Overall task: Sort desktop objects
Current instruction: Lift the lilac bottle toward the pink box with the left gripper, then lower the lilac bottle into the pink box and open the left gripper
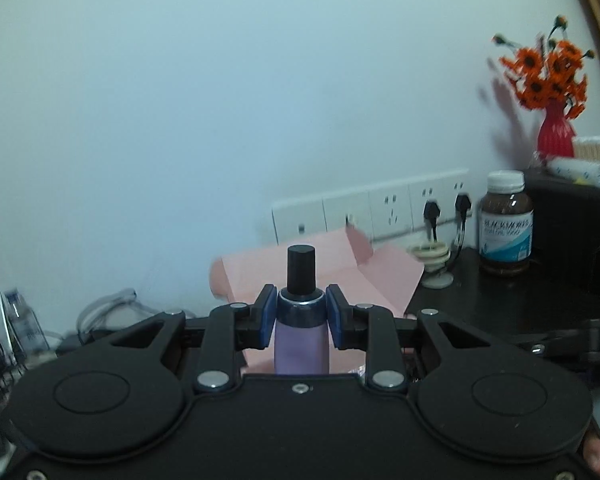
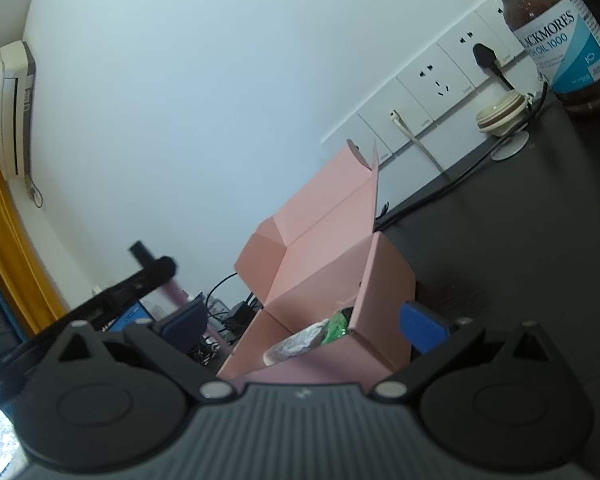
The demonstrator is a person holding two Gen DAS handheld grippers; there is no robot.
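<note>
A small lilac bottle [image 1: 300, 344] with a black cap is held upright in my left gripper [image 1: 300, 304], whose blue pads press on its dark collar. Behind it lies an open pink cardboard box [image 1: 380, 276] on the left end of the black desk [image 1: 500, 304]. In the right wrist view the same box [image 2: 324, 248] sits between the spread fingers of my right gripper [image 2: 300, 324], with gaps on both sides of it. Inside the box lie a foil-wrapped item and something green [image 2: 320, 336]. The left gripper with the bottle [image 2: 172, 290] shows at the left, raised beside the box.
A brown supplement bottle [image 1: 505, 224] stands at the back of the desk beside a cream cable spool [image 1: 432, 256]. Wall sockets [image 1: 380, 208] with plugs run behind. A red vase of orange flowers [image 1: 556, 132] stands on a dark cabinet at right. Cables and clear containers [image 1: 108, 308] clutter the left.
</note>
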